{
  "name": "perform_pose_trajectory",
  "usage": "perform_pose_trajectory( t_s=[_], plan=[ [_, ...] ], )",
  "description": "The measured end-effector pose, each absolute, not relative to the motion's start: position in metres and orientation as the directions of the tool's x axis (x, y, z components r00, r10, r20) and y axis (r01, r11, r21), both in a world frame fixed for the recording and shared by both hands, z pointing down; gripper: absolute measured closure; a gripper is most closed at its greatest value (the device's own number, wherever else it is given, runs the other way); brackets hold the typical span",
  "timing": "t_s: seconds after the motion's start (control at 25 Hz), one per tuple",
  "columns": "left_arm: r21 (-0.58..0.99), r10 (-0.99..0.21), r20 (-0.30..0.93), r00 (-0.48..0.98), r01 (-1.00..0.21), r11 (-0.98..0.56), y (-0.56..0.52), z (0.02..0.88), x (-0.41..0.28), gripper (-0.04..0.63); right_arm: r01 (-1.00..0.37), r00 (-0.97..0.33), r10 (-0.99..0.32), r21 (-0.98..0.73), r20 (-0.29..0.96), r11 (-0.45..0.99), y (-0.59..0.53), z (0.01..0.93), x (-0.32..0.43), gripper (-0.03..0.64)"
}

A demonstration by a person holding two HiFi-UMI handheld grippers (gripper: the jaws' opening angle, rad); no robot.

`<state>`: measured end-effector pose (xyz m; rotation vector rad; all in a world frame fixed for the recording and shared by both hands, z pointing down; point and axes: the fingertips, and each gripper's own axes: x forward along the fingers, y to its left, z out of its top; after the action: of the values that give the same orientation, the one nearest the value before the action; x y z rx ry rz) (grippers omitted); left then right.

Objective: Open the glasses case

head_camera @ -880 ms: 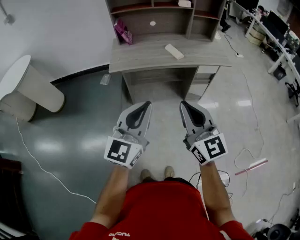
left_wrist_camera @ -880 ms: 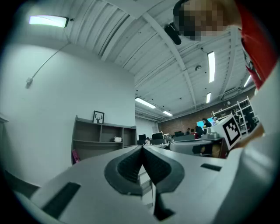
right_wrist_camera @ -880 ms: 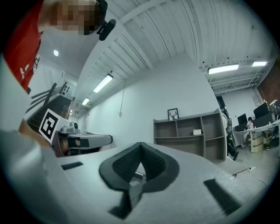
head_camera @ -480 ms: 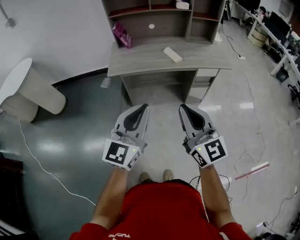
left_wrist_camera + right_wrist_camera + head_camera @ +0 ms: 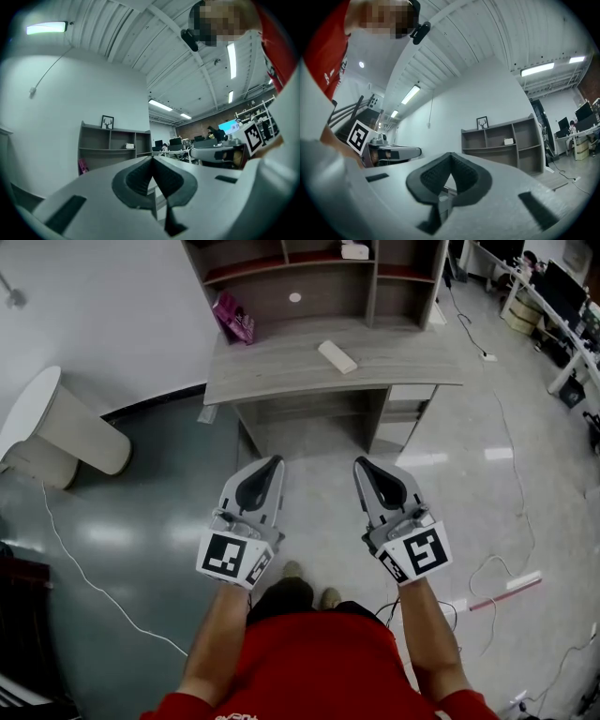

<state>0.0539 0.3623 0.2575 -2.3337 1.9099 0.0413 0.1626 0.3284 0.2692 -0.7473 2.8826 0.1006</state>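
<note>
A pale oblong glasses case lies on the grey wooden desk ahead of me in the head view. My left gripper and right gripper are held side by side over the floor, well short of the desk, both shut with nothing between the pads. In the left gripper view the left gripper has its tips together and points roughly level toward the shelf unit. The right gripper looks the same in the right gripper view. The case is hidden behind the jaws in both gripper views.
A shelf unit stands on the desk with a white box and a pink bag. A white round table is at the left. Cables trail over the glossy floor; office desks are at the right.
I have stepped forward: the desk has come closer and lower in the head view. Both grippers stay shut and side by side, the left one slightly lower.
</note>
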Motion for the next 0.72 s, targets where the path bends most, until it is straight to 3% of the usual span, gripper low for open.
perform_pose_trajectory(
  t_s=[0.4,0.72],
  plan=[
    [-0.068,-0.962,-0.131,0.238,-0.971,-0.231,0.281,0.271,0.011,0.587,-0.525,-0.846,-0.513,0.061,-0.146,0.849,0.254,0.281,0.122,0.614],
    [-0.062,-0.939,-0.133,0.318,-0.948,-0.312,0.179,0.274,-0.061,0.587,-0.586,-0.808,-0.575,0.069,-0.124,0.808,0.162,0.279,0.057,0.613]
  ],
)
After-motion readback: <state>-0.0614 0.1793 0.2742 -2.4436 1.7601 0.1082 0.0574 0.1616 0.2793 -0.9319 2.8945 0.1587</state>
